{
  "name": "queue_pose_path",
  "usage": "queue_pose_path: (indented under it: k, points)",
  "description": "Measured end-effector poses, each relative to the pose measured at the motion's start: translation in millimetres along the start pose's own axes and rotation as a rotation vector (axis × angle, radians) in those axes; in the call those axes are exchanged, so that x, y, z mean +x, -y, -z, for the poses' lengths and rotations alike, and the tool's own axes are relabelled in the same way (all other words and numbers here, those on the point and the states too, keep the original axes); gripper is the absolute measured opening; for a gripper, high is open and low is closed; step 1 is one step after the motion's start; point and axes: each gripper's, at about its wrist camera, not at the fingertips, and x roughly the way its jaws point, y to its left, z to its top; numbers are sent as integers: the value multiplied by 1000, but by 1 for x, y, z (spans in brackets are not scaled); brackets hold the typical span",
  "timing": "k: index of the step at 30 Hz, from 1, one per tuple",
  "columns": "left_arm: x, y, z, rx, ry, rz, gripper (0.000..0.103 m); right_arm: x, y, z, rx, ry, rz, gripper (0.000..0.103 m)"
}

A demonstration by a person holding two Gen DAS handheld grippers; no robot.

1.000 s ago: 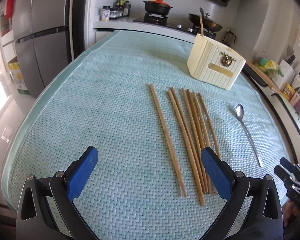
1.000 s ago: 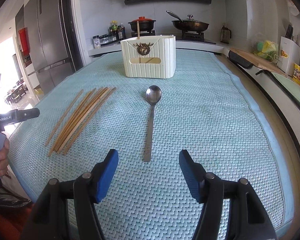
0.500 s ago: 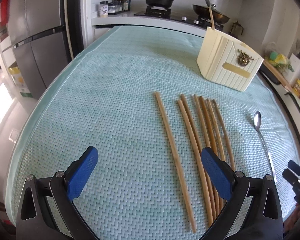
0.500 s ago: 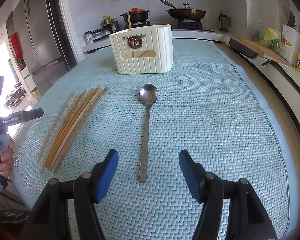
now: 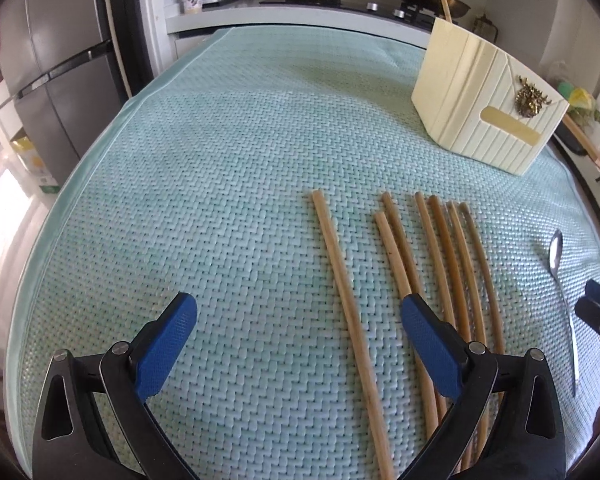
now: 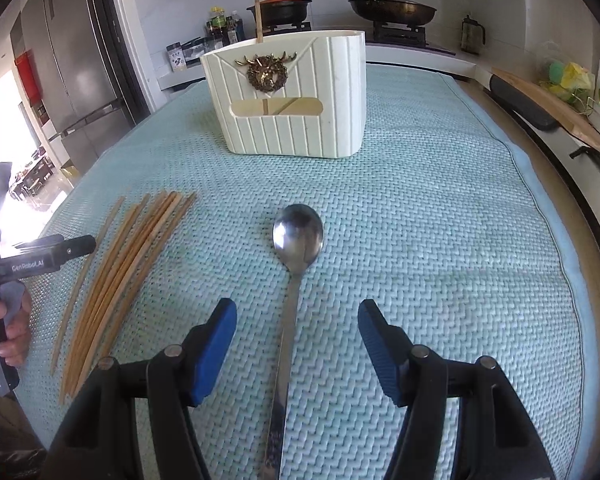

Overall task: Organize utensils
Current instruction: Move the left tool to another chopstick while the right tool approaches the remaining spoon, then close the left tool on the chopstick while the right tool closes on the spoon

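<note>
Several wooden chopsticks (image 5: 440, 264) lie side by side on the green woven mat (image 5: 220, 200). My left gripper (image 5: 296, 312) hangs open just above them; the leftmost single chopstick (image 5: 340, 280) runs between its blue pads, untouched. A metal spoon (image 6: 296, 248) lies handle toward me, and my right gripper (image 6: 296, 320) stands open over its handle without touching it. The cream utensil holder (image 6: 292, 100) stands beyond the spoon with one stick poking out of its top. The chopsticks (image 6: 128, 256) and the other gripper show at the left of the right wrist view.
A counter with a stove, pots (image 6: 284, 4) and a pan (image 6: 392, 8) runs behind the table. A fridge (image 5: 56, 72) stands at the left. A cutting board (image 6: 548, 108) and dark rim edge the table's right side. A person's hand (image 6: 8, 320) grips the left tool.
Both grippers have moved forward and slightly down: the chopsticks and spoon now sit nearer and larger, with one chopstick and the spoon handle between the open jaws. Nothing on the mat has shifted.
</note>
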Motion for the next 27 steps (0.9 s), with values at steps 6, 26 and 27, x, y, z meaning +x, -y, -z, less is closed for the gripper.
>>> queue_pose_path:
  k: [6, 26, 27]
  points:
    - [19, -2, -12, 30, -28, -15, 101, 38, -3, -27, -30, -62, 28, 64]
    - [28, 9, -43, 43, -55, 34, 14, 60, -15, -49, -93, -34, 95, 36]
    - [30, 8, -44, 36, -54, 44, 8, 61, -14, -50, -95, -36, 92, 36]
